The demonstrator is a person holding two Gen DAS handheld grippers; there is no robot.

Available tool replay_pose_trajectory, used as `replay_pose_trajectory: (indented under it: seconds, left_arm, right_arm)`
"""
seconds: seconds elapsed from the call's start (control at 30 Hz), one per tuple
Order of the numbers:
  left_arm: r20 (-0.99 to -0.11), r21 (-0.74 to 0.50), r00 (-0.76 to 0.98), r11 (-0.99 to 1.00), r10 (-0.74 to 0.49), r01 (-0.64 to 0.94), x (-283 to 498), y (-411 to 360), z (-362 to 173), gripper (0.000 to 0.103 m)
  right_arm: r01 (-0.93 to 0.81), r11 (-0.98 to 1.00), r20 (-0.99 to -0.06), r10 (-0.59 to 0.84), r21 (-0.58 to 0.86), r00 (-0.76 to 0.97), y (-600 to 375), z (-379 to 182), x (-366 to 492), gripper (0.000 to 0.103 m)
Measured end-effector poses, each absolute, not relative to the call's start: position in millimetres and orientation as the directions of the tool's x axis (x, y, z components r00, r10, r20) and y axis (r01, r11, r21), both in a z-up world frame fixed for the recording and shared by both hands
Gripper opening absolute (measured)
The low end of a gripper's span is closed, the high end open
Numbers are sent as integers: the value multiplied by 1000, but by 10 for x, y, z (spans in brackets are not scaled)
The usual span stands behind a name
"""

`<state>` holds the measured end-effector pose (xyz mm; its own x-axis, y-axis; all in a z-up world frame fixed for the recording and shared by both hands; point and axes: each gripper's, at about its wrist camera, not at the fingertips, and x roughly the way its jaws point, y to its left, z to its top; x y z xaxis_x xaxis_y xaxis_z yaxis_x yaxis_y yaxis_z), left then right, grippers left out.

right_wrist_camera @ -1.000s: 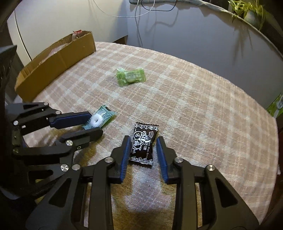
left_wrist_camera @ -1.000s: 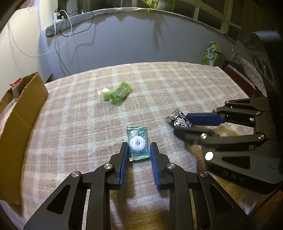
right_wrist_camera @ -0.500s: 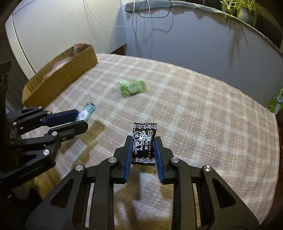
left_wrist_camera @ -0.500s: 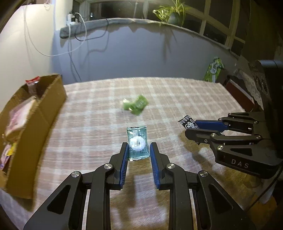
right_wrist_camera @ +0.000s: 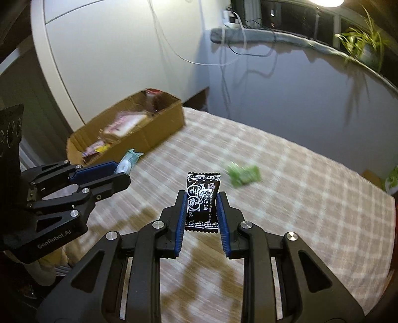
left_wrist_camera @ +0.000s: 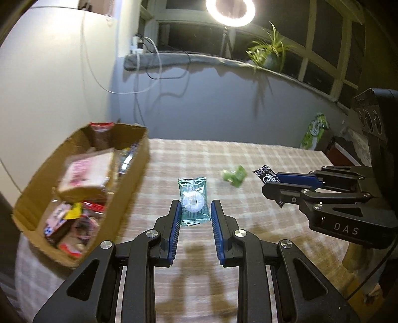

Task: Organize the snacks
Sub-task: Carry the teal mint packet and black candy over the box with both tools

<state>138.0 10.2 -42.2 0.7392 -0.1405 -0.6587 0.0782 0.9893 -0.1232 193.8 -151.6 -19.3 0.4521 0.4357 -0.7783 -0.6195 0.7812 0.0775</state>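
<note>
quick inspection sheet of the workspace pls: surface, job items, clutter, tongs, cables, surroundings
Surface: table under plaid cloth.
Job's things: teal mint packet and black candy packet held; green candy lies on cloth; cardboard box holds snacks.
Clutter: nothing seen.
Tongs: left tongs shut on teal mint packet; right tongs shut on black candy packet.
Cables: white and black cables hang down the wall.
Surroundings: potted plant, ring light, windows.
</note>
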Motion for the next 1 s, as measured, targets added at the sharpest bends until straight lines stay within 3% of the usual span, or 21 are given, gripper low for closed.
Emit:
replay_pose_trajectory:
  seconds: [1.0]
  left_arm:
    - [-626,-118,779,984,30,-133,1293,1405,-295,23]
  right_arm:
    - [-788,608,-752,562,95,343,313,-95,2054,25]
